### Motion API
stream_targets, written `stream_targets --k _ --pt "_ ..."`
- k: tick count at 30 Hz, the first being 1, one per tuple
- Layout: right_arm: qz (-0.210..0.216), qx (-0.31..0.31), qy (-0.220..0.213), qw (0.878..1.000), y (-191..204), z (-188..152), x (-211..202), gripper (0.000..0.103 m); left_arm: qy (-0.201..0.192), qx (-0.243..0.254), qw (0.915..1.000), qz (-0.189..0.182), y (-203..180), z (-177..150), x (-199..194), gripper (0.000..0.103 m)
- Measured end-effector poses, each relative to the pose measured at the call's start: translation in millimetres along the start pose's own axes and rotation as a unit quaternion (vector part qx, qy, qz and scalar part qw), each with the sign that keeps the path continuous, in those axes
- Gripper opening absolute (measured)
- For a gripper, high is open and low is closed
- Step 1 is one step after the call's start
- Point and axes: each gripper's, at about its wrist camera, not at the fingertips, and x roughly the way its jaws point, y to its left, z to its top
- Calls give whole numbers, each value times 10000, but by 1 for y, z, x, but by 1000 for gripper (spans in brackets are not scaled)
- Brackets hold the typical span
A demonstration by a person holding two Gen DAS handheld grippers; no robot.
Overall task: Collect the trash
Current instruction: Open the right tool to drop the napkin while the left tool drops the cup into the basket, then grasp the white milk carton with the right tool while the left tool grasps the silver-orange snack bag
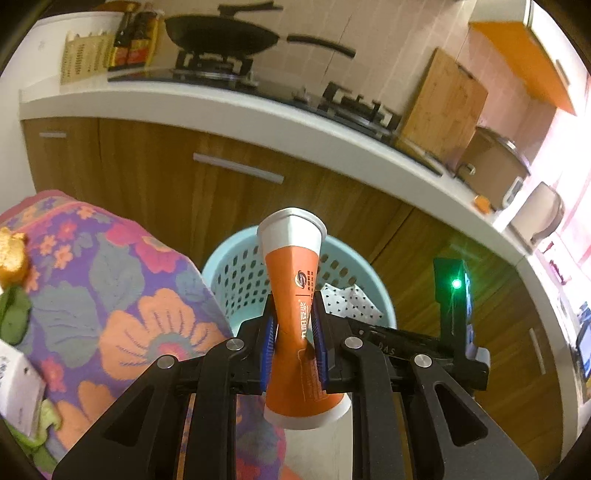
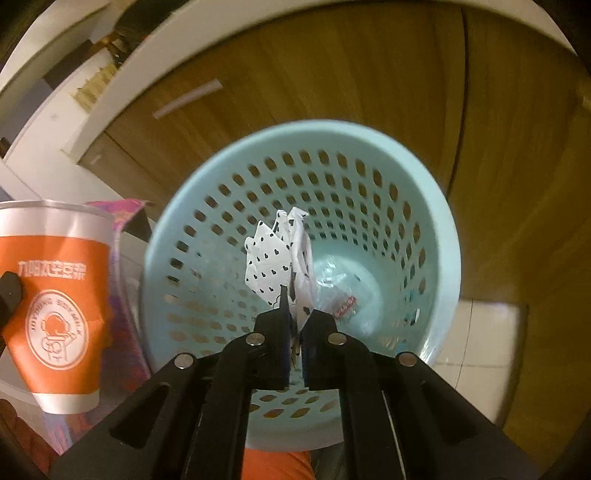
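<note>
Count: one orange-and-white paper cup (image 1: 295,314), one pale blue perforated basket (image 2: 424,206), one white wrapper with black hearts (image 2: 275,258), two grippers.

The left gripper (image 1: 293,332) is clamped on the paper cup at mid-body; the wall is pinched inward between the blue pads. In the left wrist view the cup's white rim points away from the camera toward the basket (image 1: 236,273), which stands on the floor against the wooden cabinet fronts (image 1: 147,177) below the white counter (image 1: 258,110). The cup is in the air at the near rim of the basket, beside the edge of a floral cloth (image 1: 122,295).

The right gripper (image 2: 291,317) is closed on the heart-print wrapper, held over the basket's open mouth and pointing down into it. Its black body shows in the left wrist view to the right of the cup, well apart from it. Some clear plastic scraps (image 2: 340,295) lie on the basket bottom; I cannot count them.

On the counter: one wok (image 1: 221,33) on the left burner, one wooden cutting board (image 1: 443,107) leaning on the wall, one cooker pot (image 1: 491,166) toward the right end.

In the right wrist view the cup (image 2: 55,306) is at the left, just outside the basket rim. The basket mouth is open on all sides of the wrapper.
</note>
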Motion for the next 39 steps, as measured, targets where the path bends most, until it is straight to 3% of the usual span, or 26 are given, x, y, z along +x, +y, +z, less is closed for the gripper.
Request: stream_targets --k 4,8,12,20,27,30,35,37,39 --pt "38 124 17 9999 -10 0 2 27 153 76 9998 37 -3 3 20 20" --pt "25 170 -85 9998 -14 1 -5 28 225 84 9997 4 -2 4 29 30" --pt "62 185 -144 9997 -18 2 -12 28 202 122 9997 77 -4 1 25 30" --pt "247 94 -370 9990 -8 2 -38 28 -118 131 9996 240 -1 -9 -18 37" --pt "580 -469 -732 9945 39 -2 -69 28 -506 -110 9978 416 12 -22 -72 42" --pt "775 -825 -888 9896 68 -8 -82 28 -719 -217 9955 575 22 -29 -98 51" --pt "1137 -1455 -939 9783 125 -25 -89 29 -1025 -514 9895 877 51 -41 -142 54" --pt "1238 -1684 -919 9736 146 -33 -88 44 -1151 -636 9859 1033 65 -47 -161 55" --pt "1318 -1861 -943 9691 163 -41 -88 50 -1269 -761 9818 1190 81 -53 -179 57"
